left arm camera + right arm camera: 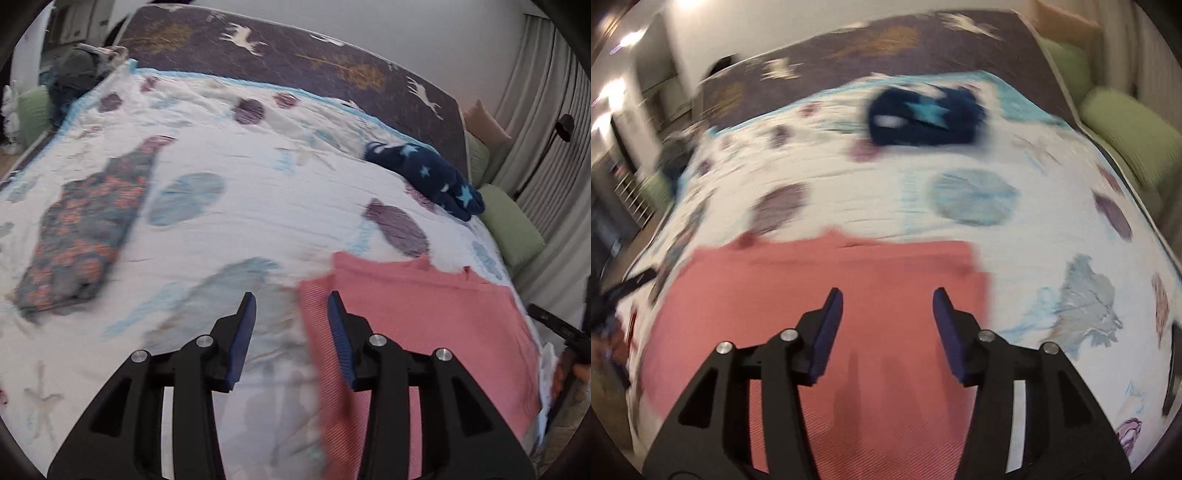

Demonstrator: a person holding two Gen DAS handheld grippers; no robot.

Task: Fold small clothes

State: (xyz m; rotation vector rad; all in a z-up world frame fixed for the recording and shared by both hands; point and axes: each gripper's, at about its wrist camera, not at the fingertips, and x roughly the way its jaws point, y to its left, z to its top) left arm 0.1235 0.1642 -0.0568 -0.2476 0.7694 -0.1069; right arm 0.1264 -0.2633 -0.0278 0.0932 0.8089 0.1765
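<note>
While the pink garment [820, 295] lies flat on the bedspread [258, 192] under both empty, spread claws, the left gripper [291, 306] and right gripper [888, 299] should each pinch a near corner together, folding it evenly away.

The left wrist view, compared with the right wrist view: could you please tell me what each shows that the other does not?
Only the left wrist view shows the floral garment lying flat on the bedspread, and the open left hand-held gripper over the pink garment's edge. Only the right wrist view shows the open right hand-held gripper, above the middle of the pink garment. Both show the pink garment, the navy star-print garment, the white patterned bedspread and green cushions.
</note>
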